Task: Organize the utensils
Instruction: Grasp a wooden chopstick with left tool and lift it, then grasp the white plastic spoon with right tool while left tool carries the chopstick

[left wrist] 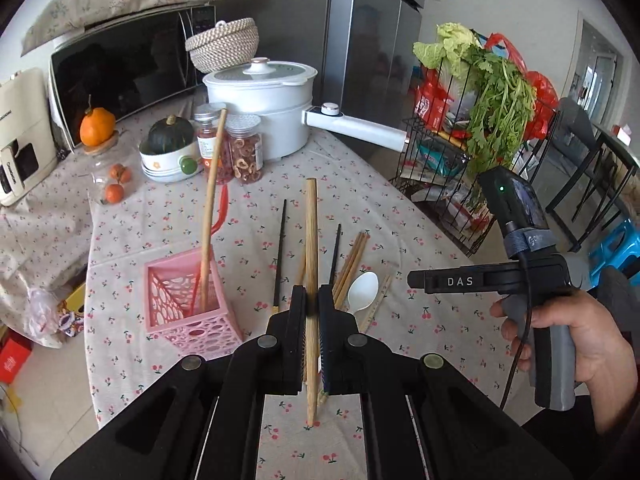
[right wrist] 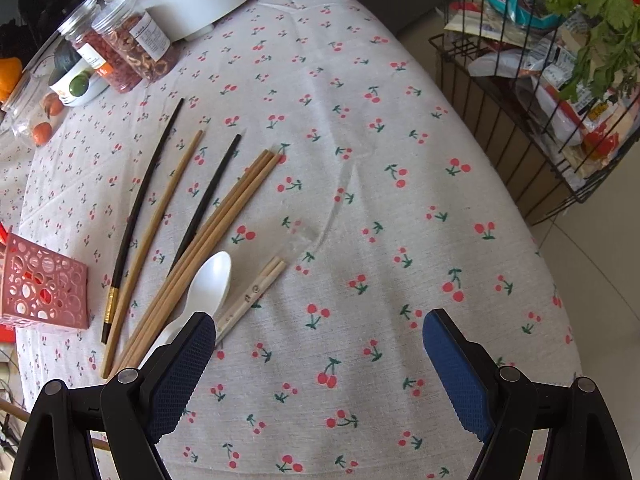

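Observation:
My left gripper [left wrist: 312,300] is shut on a long wooden chopstick [left wrist: 311,240], lifted above the cherry-print table. To its left stands a pink perforated utensil holder [left wrist: 188,308] with one wooden chopstick [left wrist: 212,200] upright in it. On the cloth lie two black chopsticks [right wrist: 140,208], a single wooden chopstick [right wrist: 160,236], a bundle of wooden chopsticks [right wrist: 216,232], a white plastic spoon [right wrist: 210,284] and a pale paired chopstick [right wrist: 256,288]. My right gripper [right wrist: 320,332] hangs open over bare cloth, its left finger beside the spoon and the pale pair. The holder's side [right wrist: 44,284] shows at the left edge.
At the back stand a white electric pot [left wrist: 260,104], two snack jars [left wrist: 244,148], a bowl with a dark squash [left wrist: 168,152], a microwave [left wrist: 120,68] and a woven basket [left wrist: 222,44]. A wire rack with greens [left wrist: 472,120] stands past the table's right edge.

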`<state>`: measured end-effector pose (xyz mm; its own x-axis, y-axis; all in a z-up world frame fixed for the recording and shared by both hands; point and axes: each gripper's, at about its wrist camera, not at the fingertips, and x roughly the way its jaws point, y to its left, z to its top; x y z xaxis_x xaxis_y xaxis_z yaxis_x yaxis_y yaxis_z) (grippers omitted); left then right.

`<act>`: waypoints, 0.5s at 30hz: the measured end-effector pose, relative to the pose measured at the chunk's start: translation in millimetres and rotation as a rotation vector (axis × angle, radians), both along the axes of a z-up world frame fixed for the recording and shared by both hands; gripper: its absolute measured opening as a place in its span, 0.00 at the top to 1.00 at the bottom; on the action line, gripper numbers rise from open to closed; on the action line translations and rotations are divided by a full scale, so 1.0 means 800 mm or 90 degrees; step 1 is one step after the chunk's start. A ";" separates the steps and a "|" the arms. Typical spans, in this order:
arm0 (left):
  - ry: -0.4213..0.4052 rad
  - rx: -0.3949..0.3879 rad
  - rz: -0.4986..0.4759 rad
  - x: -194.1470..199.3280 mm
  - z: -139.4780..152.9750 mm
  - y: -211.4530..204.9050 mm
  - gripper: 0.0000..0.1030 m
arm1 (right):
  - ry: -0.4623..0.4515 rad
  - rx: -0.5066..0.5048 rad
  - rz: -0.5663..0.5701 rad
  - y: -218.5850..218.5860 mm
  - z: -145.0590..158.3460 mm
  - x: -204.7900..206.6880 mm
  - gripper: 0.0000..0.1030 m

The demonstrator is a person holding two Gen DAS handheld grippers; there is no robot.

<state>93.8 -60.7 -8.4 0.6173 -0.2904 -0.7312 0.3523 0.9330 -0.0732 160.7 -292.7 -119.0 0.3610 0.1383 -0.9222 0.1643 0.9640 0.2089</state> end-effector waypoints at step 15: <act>-0.007 -0.107 0.076 -0.015 -0.005 0.114 0.95 | -0.016 0.076 0.060 0.051 -0.024 0.034 0.58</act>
